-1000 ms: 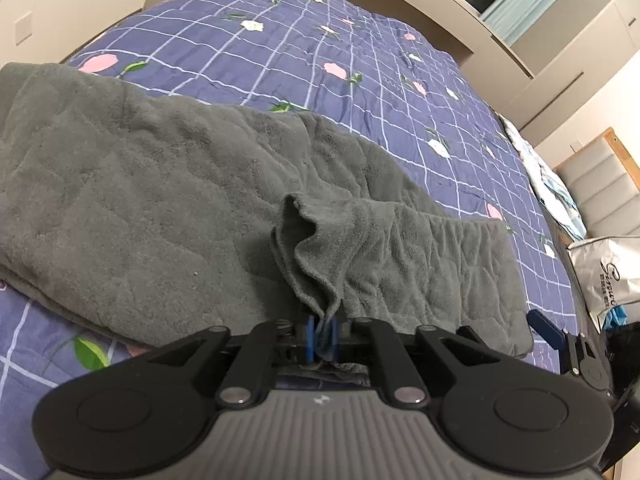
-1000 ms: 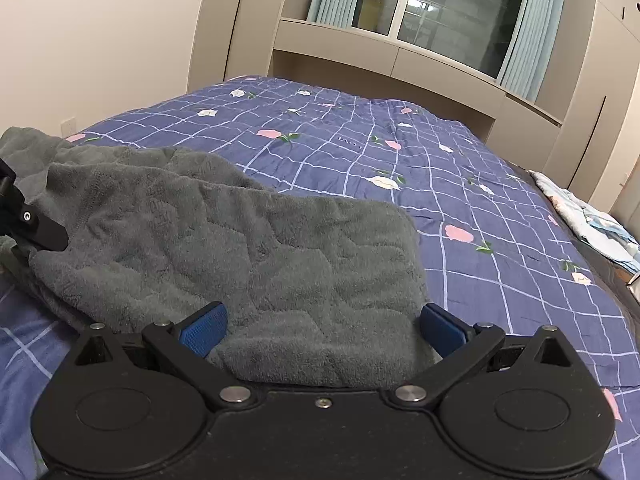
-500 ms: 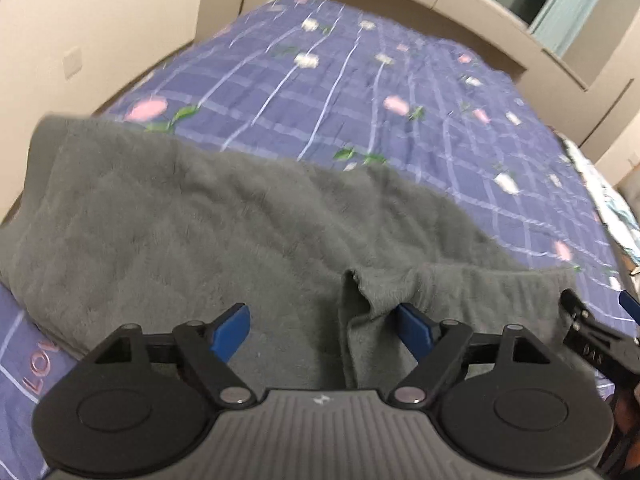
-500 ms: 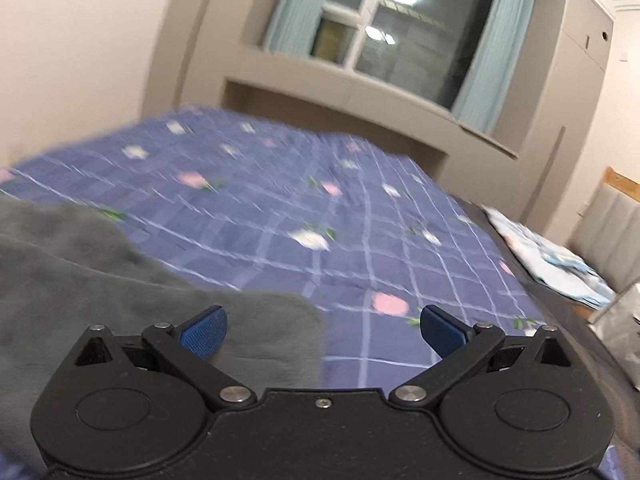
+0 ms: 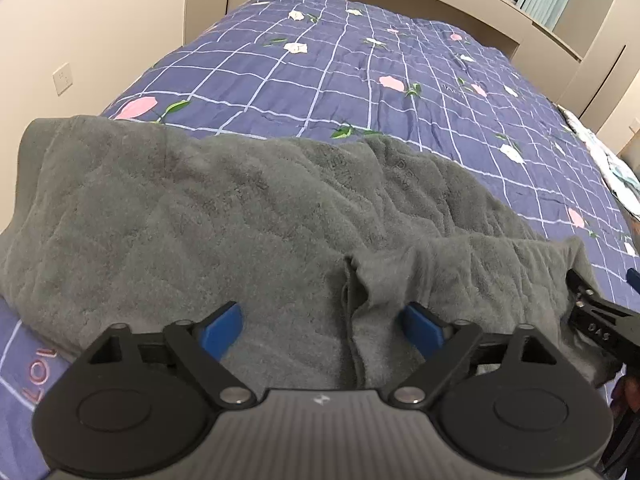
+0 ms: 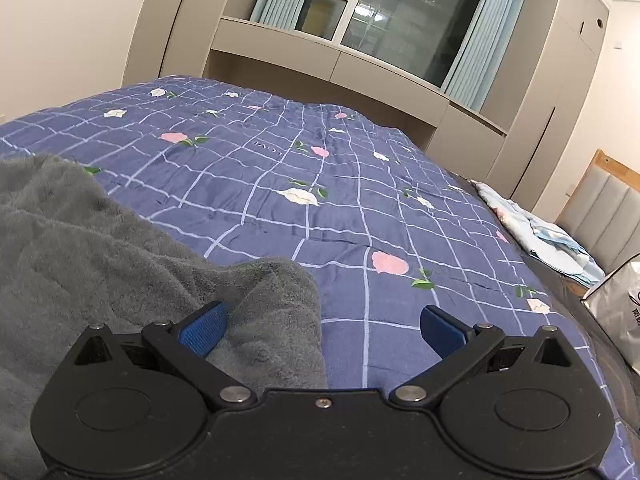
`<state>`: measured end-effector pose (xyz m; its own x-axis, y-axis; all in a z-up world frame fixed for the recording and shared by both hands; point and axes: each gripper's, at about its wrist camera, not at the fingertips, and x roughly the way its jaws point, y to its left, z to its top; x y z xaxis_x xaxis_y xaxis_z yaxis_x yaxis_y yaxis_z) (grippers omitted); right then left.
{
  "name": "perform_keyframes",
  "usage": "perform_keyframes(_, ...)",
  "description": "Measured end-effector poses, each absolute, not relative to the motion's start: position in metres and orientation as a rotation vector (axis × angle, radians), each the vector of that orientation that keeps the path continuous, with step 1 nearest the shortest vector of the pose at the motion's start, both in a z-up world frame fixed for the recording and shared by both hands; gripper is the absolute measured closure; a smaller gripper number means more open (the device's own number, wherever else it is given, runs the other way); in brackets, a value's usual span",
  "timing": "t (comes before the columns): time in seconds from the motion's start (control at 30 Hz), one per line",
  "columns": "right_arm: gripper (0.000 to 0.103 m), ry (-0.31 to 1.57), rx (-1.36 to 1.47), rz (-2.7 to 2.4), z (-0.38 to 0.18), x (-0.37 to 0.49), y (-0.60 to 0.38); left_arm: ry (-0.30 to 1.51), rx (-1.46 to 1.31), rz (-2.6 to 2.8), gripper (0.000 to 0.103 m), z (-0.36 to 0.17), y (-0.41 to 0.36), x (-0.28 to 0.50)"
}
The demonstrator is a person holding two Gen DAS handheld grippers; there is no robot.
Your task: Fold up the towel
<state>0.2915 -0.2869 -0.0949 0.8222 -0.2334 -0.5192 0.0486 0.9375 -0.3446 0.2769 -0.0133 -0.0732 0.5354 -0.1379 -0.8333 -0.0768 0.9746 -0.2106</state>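
Note:
A grey towel (image 5: 224,216) lies on the blue checked bed, with a folded-over flap (image 5: 472,268) across its near right part. My left gripper (image 5: 320,326) is open just above the towel, the flap's left corner standing between its blue pads. In the right wrist view the towel (image 6: 100,248) fills the lower left, and its right corner lies by the left pad of my open right gripper (image 6: 322,326). The right gripper (image 5: 596,320) also shows at the right edge of the left wrist view, at the flap's right end.
The blue flowered bedspread (image 6: 340,200) stretches far ahead and to the right. A light blue folded cloth (image 6: 548,236) lies at the bed's right edge, beside a white bag (image 6: 620,312). A wall with a socket (image 5: 62,78) borders the left side.
My left gripper has opened and let go of the towel corner, which now lies on the towel. The right gripper swung right, then settled by the towel's right corner.

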Motion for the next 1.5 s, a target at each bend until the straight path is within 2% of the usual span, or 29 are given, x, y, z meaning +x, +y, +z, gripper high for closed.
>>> perform_keyframes(0.17,0.000,0.519,-0.244,-0.115,-0.073,0.244,-0.272,1.006,-0.232,-0.041,0.004,-0.065,-0.012,0.260)
perform_keyframes(0.3,0.000,0.566,-0.255,-0.044,-0.081,0.218,-0.252,1.001,-0.193,-0.032,0.004,-0.068,-0.017,0.248)
perform_keyframes(0.43,0.000,0.608,-0.280,-0.053,-0.098,0.212,-0.241,1.005,-0.163,-0.026,0.002,-0.068,-0.021,0.245)
perform_keyframes(0.63,0.000,0.603,-0.285,-0.043,-0.079,0.209,-0.236,0.992,-0.220,-0.009,0.001,-0.055,-0.007,0.232)
perform_keyframes(1.0,0.000,0.508,-0.298,0.141,-0.063,0.201,-0.180,0.948,-0.349,0.121,0.001,-0.049,0.065,0.197)
perform_keyframes(1.5,0.000,0.639,-0.339,0.097,-0.089,0.226,-0.133,0.875,-0.695,0.210,0.001,-0.091,0.162,0.208)
